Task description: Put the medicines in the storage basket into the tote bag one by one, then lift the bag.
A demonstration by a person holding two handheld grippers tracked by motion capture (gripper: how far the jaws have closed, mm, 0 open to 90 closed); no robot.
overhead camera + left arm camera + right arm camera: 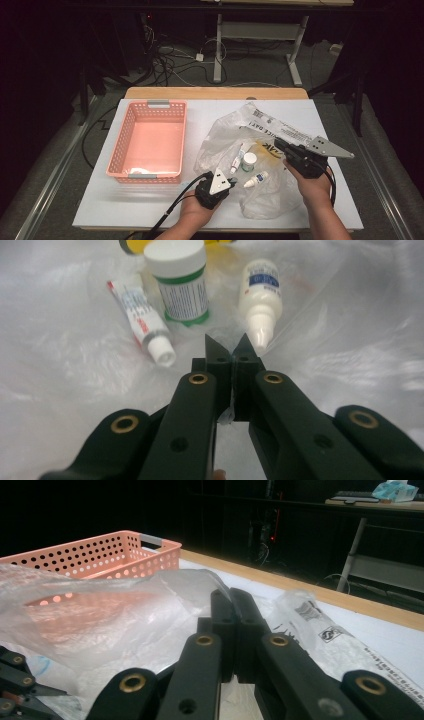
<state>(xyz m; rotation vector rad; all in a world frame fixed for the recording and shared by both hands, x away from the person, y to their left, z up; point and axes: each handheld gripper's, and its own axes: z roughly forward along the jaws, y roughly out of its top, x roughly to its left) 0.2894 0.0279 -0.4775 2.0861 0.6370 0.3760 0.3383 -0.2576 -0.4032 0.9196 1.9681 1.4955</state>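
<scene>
Stock on my table (150, 210), white top with a wooden strip along the far edge:

1. Clear plastic bag (227, 132), crumpled, spread over the right half of the table from near the far edge to near the near edge. Printed strip along its far right side. I work on this item with both tools.

2. Left gripper (216, 187), near the near edge, at the bag's near left border. In the left gripper view (231, 347) I see its jaws brought together, with a thin fold of the bag's film nipped between them.

3. Right gripper (286, 146), at the bag's right side, toward the right edge of the table. In the right gripper view (232, 600) I see its jaws together, film bunched around the tips; I take them as clamped on the bag.

4. Small tube (237, 157), white with red print, lying within the bag's outline, cap toward the near edge. Whether it lies inside the film or on top I cannot tell.

5. Small white bottle with a green band (249, 161), upright, just right of the tube.

6. White dropper bottle with a blue label (256, 179), lying on its side, just nearer than the banded bottle.

7. Pink perforated basket (122, 145), left half of the table, with something pale in its near left corner.
</scene>
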